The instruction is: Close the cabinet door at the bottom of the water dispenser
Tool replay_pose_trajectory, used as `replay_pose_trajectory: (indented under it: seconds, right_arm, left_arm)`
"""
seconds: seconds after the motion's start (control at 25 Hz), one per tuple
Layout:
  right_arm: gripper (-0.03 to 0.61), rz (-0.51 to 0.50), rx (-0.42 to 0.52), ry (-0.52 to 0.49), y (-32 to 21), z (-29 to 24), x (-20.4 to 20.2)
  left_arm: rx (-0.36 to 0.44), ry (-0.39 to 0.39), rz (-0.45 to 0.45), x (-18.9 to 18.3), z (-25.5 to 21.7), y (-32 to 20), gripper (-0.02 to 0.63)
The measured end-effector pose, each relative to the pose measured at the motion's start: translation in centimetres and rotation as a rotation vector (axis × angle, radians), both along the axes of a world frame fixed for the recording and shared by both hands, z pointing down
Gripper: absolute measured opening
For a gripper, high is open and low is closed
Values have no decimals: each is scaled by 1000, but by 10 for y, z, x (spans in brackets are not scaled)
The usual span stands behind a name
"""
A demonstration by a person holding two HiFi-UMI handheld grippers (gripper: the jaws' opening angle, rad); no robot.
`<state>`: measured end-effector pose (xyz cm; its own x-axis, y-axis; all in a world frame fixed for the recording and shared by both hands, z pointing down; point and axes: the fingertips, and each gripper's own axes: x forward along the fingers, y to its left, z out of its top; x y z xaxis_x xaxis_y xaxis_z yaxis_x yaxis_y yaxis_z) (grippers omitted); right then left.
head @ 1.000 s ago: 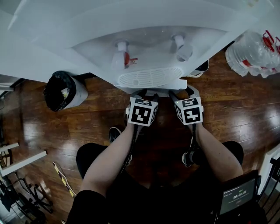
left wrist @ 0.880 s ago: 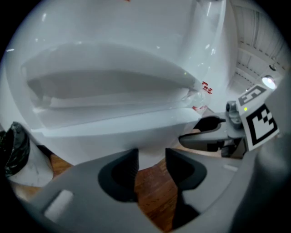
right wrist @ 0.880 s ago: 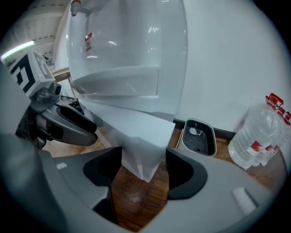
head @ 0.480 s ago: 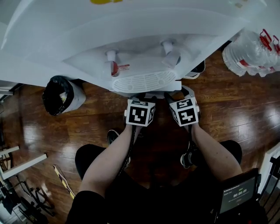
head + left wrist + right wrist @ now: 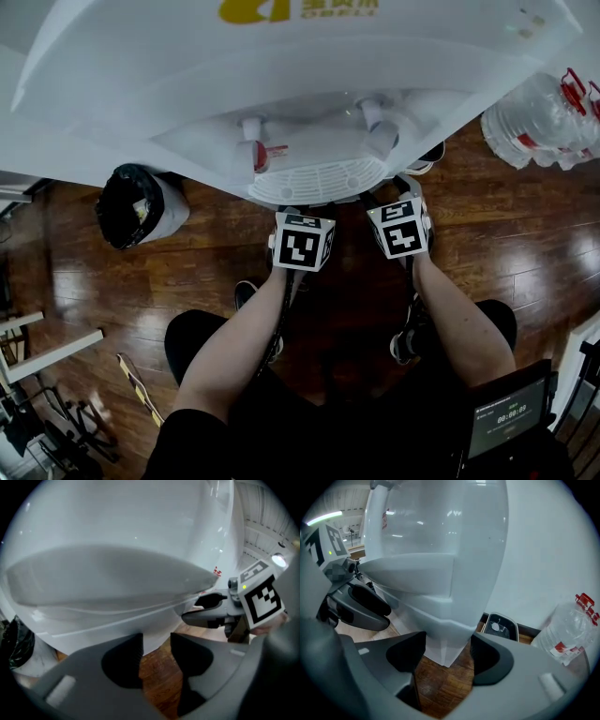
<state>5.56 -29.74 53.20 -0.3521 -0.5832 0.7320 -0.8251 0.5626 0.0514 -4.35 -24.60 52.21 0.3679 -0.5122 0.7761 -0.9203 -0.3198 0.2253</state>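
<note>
Left claw (image 5: 156, 643) and right claw (image 5: 444, 654) are held side by side, each part-open and gripping nothing, their tips tucked under the drip tray (image 5: 319, 178) of the white water dispenser (image 5: 281, 75). The dispenser's lower cabinet (image 5: 436, 616) rises just beyond the jaws. Its cabinet door cannot be made out separately. A black-lined bin (image 5: 136, 199) stands at left on the wooden floor (image 5: 187, 272), with clear water bottles (image 5: 544, 112) at far right.

water dispenser (image 5: 141, 84): one
taps (image 5: 251, 152): two
grippers (image 5: 157, 653) (image 5: 443, 660): two
black-lined bin (image 5: 173, 208): one
shoes (image 5: 246, 291): two
</note>
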Motion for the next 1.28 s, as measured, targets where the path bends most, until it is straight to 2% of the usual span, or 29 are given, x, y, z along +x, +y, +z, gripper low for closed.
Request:
replay_pose_trajectory:
  seconds: [0.24,0.48,0.64,0.8,0.92,1.0,1.12,1.2,1.28]
  right_arm:
    - [304,-3,-12,6,-1,-1,-1]
    - [300,2,-34,28,4,2,5]
    - [233,-6,0,15,23,-16,9]
    - [177,-4,23,-62,45,-36,8]
    - [111,-12,23,-157,66,-49,2]
    - [86,-20,63,-220,77,-67,-3]
    - [65,-26,169,-291,88,-103,-10]
    - [47,-21,236,-319,98,-125,-13]
    - [41,0,272,-358,110,-142,-16]
  left_arm:
    - [-28,13,-12,-5,1,0,196]
    - [-35,20,14,5,-3,6,196]
    - [-27,68,13,15,-17,12,196]
    - [21,105,6,23,-37,19,196]
    - [58,166,13,36,-54,34,196]
    - [95,190,29,47,-69,48,195]
    - [173,141,66,55,-85,67,189]
    - [228,81,88,49,-87,77,185]
    - [272,57,75,40,-91,91,183]
